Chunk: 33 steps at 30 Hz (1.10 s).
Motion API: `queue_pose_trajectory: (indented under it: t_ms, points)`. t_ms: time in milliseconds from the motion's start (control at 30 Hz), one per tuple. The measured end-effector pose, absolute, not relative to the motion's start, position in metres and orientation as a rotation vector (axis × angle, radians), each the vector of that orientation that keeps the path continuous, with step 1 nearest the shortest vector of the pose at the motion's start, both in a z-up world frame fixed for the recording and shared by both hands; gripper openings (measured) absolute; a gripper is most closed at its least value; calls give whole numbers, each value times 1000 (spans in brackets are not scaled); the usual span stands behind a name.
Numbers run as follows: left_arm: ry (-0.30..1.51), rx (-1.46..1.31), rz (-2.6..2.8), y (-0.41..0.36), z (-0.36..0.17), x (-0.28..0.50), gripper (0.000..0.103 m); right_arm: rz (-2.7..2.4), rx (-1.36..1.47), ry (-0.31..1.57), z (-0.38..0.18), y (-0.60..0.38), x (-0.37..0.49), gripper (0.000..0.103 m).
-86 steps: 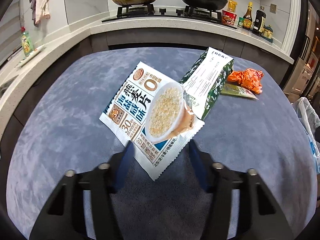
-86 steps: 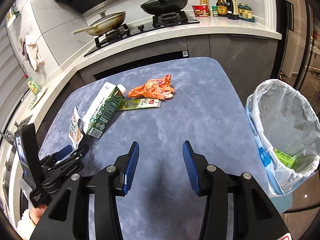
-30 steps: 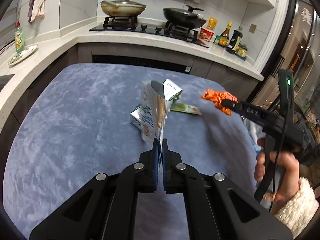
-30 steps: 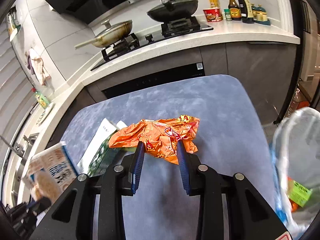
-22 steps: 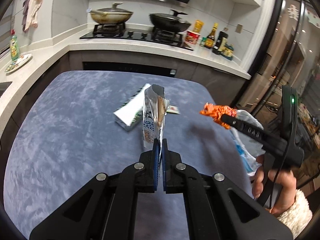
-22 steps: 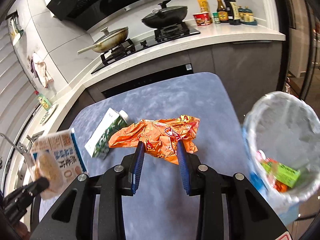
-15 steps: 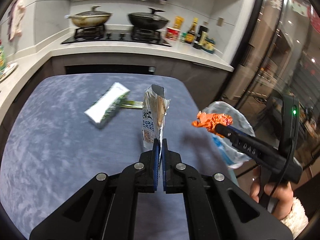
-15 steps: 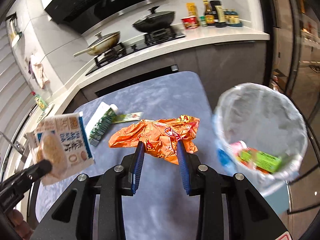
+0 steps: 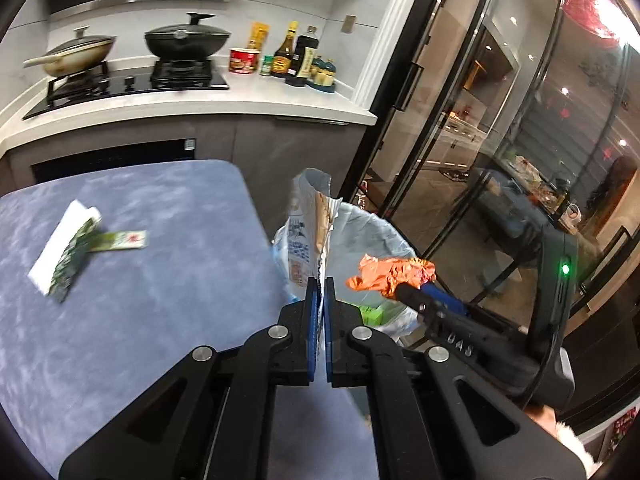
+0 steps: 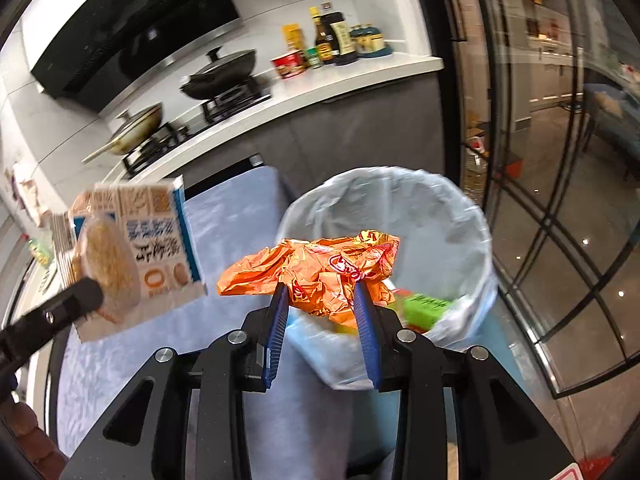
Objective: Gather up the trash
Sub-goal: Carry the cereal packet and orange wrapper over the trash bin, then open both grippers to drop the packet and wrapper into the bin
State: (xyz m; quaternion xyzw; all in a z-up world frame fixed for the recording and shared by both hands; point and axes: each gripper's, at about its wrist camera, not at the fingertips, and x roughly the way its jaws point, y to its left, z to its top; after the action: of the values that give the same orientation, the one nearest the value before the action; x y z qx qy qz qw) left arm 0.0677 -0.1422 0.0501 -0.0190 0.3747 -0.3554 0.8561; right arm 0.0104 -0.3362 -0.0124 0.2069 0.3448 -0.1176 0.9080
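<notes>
My left gripper (image 9: pixel 320 292) is shut on the edge of a white and blue oatmeal bag (image 9: pixel 310 232), seen edge-on and held upright past the table's right edge, in front of the bin. The same oatmeal bag (image 10: pixel 136 256) shows its printed face at the left of the right wrist view. My right gripper (image 10: pixel 320 300) is shut on a crumpled orange wrapper (image 10: pixel 320 268), held over the near rim of the lined trash bin (image 10: pixel 452 220). That orange wrapper (image 9: pixel 392 276) hangs over the trash bin (image 9: pixel 368 236) in the left wrist view too.
A green and white carton (image 9: pixel 64 252) and a flat green sachet (image 9: pixel 120 240) lie on the blue table (image 9: pixel 140 320). The bin holds green packaging (image 10: pixel 424 308). A counter with a stove, pans and bottles (image 9: pixel 296 60) runs behind. Glass doors (image 9: pixel 500 140) stand right.
Both grippers have swung right, from over the table to the bin, each carrying its piece of trash. The carton and sachet stayed on the table.
</notes>
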Motion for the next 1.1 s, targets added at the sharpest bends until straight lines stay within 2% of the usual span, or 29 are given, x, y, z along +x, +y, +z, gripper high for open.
queue_pose_trajectory:
  t_ms: [333,733,800,867,967,1100]
  points:
    - [808,4,-806,-218,34,98,2,-295,433,721,-27,-380,29,32]
    - [852,45,-807,-250,10,110,3,-319,457,744,-42,-400,43,37]
    - [851,54,-793,-251,8,110,10,-322,461,741,-42,-401,42,40]
    - [846,64,-773,-251,6,110,31,-322,462,741,-42,-401,43,40]
    - [831,60,-757,-248,7,108,35,-320,458,738,-41,-400,43,40]
    - [833,54,-746,-242,7,109,35,-319,457,734,-39,-397,44,40]
